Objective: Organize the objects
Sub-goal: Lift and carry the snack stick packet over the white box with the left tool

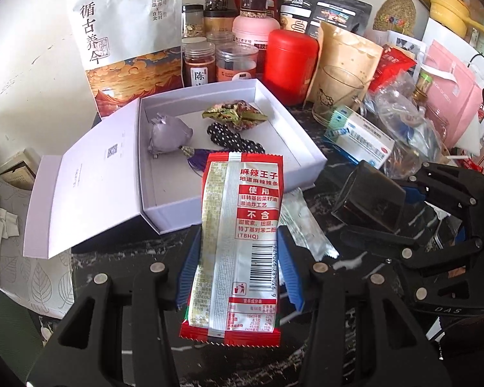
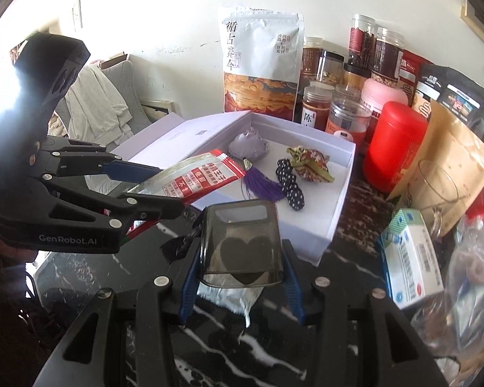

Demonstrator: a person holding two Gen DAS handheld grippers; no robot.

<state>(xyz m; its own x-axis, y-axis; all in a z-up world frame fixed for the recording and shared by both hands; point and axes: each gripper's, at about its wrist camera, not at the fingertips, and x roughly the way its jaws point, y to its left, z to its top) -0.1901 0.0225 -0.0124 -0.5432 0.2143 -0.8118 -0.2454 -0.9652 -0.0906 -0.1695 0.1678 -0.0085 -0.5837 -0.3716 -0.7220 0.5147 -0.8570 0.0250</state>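
The left tongs [image 1: 238,267] pinch a red-and-white foil snack packet [image 1: 238,225] between their blue pads, the packet standing lengthwise along the fingers with its barcode side facing the camera. Its far end reaches over the near wall of the open white cardboard box [image 1: 306,148] just ahead of these tongs. In the right wrist view the same left tongs [image 2: 164,187] come in from the left side, holding the snack packet [image 2: 190,177] with its tip over the near-left corner of the white box [image 2: 322,225].

The right tongs [image 2: 240,274] grip a smoky translucent square container with a dark heart shape [image 2: 242,242] between their pads, held just above the black marble-patterned desk [image 2: 209,338] and just short of the box's near wall. A crumpled silver foil wrapper [image 2: 238,296] lies on the desk under that container.

Inside the box, ahead of both tongs, lie a lilac fabric sachet with a purple tassel [image 1: 167,132], a black polka-dot fabric piece [image 1: 235,138] and a green-and-red patterned pouch [image 1: 235,113]. The box's lid [image 1: 80,187] lies open to the left.

Beyond the box stand a tall white stand-up pouch with Chinese lettering [image 1: 126,32], several clear jars [image 1: 235,61] and a red cylindrical canister [image 1: 290,64]. To the right of the tongs sit a clear glass cup [image 1: 338,93] and a blue-and-white medicine carton [image 1: 361,138].
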